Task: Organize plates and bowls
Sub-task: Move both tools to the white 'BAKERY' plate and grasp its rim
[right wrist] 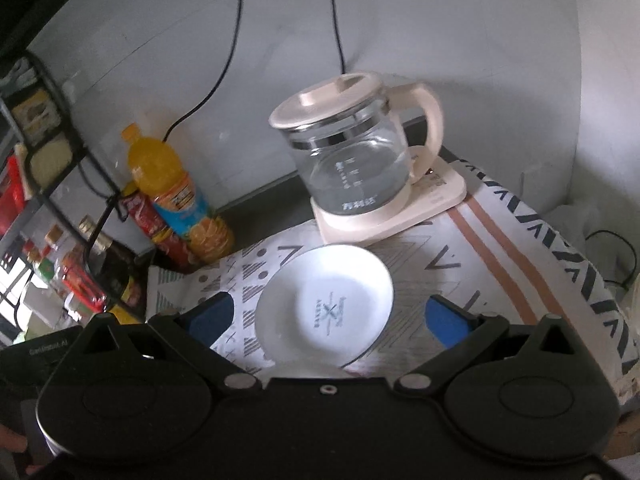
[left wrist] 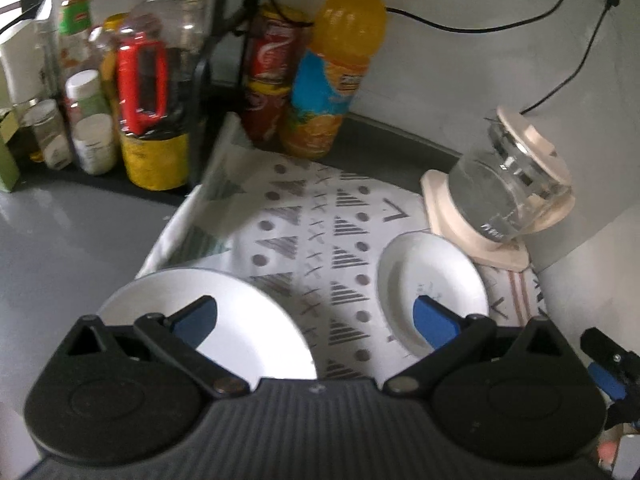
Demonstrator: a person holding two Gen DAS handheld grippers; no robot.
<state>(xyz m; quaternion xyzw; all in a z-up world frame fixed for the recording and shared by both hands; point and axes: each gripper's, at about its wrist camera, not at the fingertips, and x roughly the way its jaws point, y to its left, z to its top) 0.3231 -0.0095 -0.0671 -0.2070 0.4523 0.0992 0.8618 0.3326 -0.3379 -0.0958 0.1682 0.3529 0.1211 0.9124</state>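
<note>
While both tongs stand spread wide and grasp nothing, the left tongs (left wrist: 316, 316) hang over a patterned cloth (left wrist: 312, 216) on the table. Its left finger overlaps a large white plate (left wrist: 256, 320); its right finger overlaps a small white dish (left wrist: 420, 276). Beyond that dish stands a glass kettle (left wrist: 508, 184); farther off, an orange drink bottle (left wrist: 336, 72). The right tongs (right wrist: 326, 316) frame the same dish.

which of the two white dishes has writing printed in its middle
The small dish nearest the kettle, framed between the right claw's open fingers. The larger plate by the left claw looks plain white.
</note>
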